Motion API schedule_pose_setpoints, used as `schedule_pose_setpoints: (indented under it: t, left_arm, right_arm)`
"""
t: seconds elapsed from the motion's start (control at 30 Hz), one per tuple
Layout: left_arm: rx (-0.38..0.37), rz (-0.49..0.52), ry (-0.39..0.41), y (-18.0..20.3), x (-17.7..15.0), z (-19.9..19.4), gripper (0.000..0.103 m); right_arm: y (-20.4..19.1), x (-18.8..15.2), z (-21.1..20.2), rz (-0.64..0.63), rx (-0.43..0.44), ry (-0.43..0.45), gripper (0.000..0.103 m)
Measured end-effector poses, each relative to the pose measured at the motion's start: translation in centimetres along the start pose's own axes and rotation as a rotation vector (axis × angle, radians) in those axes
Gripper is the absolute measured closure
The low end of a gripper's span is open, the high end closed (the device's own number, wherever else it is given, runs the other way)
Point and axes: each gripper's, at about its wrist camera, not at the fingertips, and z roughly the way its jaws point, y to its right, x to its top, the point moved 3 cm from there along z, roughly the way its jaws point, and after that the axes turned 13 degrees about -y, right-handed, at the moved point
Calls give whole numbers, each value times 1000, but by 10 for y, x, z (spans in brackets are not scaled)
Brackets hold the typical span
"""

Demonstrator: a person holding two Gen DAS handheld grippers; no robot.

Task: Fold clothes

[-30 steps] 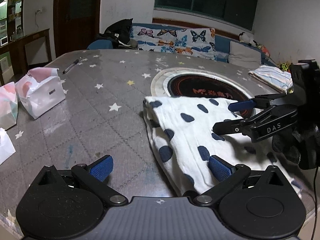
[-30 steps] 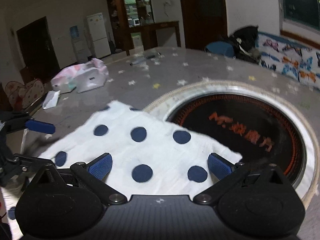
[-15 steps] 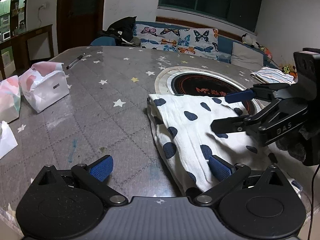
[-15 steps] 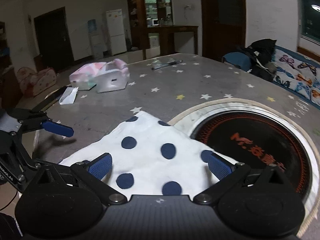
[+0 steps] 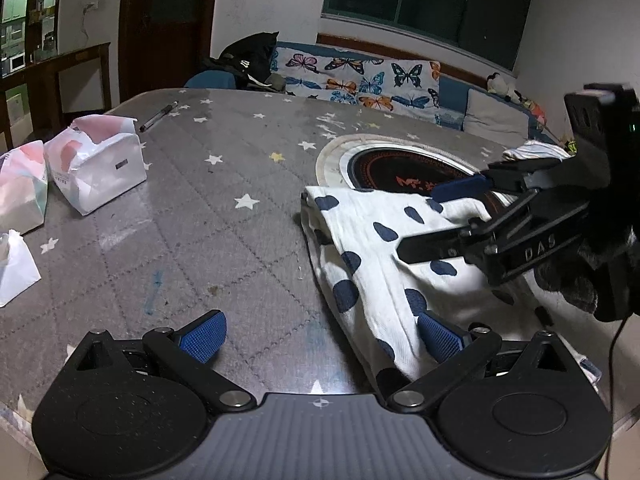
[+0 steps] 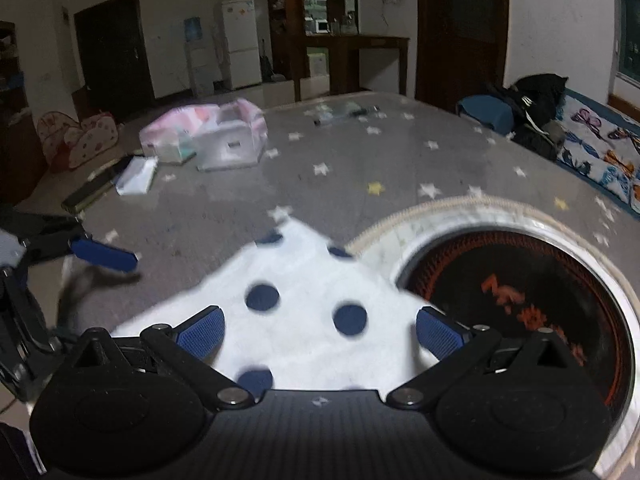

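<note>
Far left in the left wrist view sit crinkly white-and-pink bags [image 5: 96, 168] on the grey, star-printed table [image 5: 224, 216]. The left gripper [image 5: 320, 336] hovers low, its ribbed blue pads spread wide and gripping nothing. Rightward lies the folded cloth [image 5: 372, 256], soft white with navy dots, one edge overlapping the round black burner [image 5: 404, 172]. The right gripper [image 5: 432, 216] hangs over the cloth, fingers parted and empty. Only this view shows the butterfly cushions [image 5: 360, 80]; only the right wrist view, blurred, shows the white fridge [image 6: 240, 44] beyond the table.
</note>
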Motion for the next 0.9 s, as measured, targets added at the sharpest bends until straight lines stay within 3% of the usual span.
schedule_pose_setpoints:
  t: [0.17,0.4,0.63,0.9]
  left_arm:
    - [0,-23,-13,-5,-4,1,0]
    - [-4,-31,-9,-8,-5,-1,0]
    - [-7,-35,-1,-10,-5,-5,0]
    - [1,-53,-1,-15,-5,-5,0]
  right_arm:
    - [-10,18,8,-34,66,-2,0]
    - [-18,24,41,-48,105,-78,0]
    - [-19,27,24,-61,96,-39,0]
    - [4,29,9,-55,-33,-46,0]
